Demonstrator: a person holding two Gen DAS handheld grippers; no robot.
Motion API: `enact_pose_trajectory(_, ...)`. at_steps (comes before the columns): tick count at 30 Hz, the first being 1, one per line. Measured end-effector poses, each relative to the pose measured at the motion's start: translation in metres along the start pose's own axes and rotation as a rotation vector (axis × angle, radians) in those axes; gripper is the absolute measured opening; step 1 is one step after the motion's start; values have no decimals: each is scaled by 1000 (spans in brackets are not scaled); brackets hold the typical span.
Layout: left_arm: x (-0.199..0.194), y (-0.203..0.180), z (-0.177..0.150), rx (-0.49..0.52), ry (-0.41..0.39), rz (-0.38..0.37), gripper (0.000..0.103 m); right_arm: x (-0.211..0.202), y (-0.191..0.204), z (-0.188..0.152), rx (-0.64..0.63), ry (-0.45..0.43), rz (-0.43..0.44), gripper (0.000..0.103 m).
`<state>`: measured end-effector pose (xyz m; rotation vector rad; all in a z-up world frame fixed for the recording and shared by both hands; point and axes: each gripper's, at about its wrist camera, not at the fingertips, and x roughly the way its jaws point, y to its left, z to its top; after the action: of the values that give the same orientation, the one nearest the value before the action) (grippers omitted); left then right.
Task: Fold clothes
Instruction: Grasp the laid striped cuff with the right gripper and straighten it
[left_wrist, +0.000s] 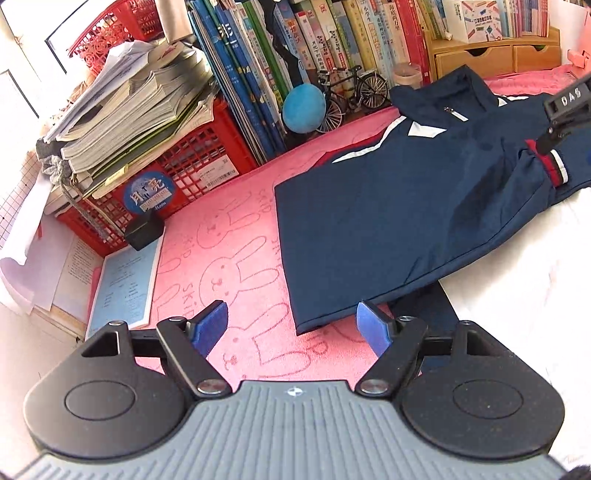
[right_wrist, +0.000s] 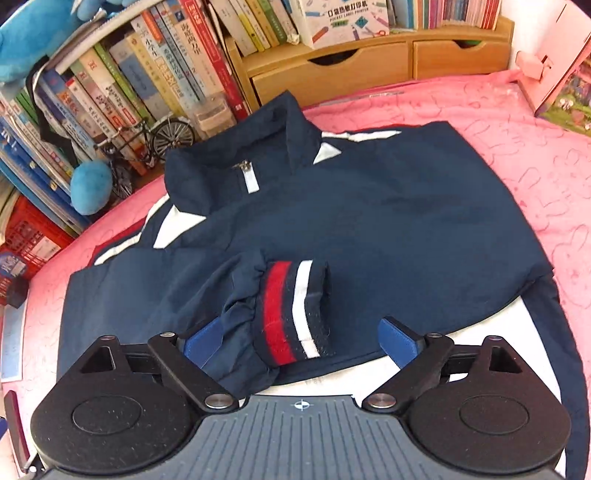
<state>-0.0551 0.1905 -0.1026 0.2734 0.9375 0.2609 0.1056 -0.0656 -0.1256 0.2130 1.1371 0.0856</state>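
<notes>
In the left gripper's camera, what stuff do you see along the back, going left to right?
Red crate under stacked papers → leaning blue books → blue plush ball → toy bicycle → navy jacket's collar → wooden drawers.

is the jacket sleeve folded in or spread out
Folded in: the sleeve's striped cuff lies across the jacket front.

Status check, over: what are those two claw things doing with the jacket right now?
Left gripper open, over pink towel. Right gripper open, striped cuff between its jaws. Navy zip-up jacket flat, sleeve folded across. Nothing blocking.
</notes>
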Motion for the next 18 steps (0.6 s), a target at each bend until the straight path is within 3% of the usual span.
enact_pose_trajectory(2, 0, 0, 1, -19, 29, -7, 78, 14, -1, -4, -6, -14, 33, 90)
enact_pose_trajectory(5, 0, 3, 3, -64, 73, 0, 78, 37, -2, -2, -16, 40, 70, 58)
enact_pose_trajectory(7, -2, 3, 3, -81, 88, 9, 78, 37, 2, 4, -51, 53, 69, 42)
enact_pose_trajectory(8, -3, 3, 3, -87, 93, 15, 79, 32, 4, 7, -71, 46, 71, 26)
enact_pose_trajectory(12, -9, 2, 5, -92, 90, 17, 79, -18, 8, 19, -285, -134, -26, 25)
enact_pose_trajectory(16, -10, -3, 12, -84, 75, 18, 80, -62, 2, 28, -516, -407, -229, 27)
enact_pose_trajectory(18, -8, -7, 15, -87, 78, 10, 80, -57, -10, 36, -583, -428, -331, 41)
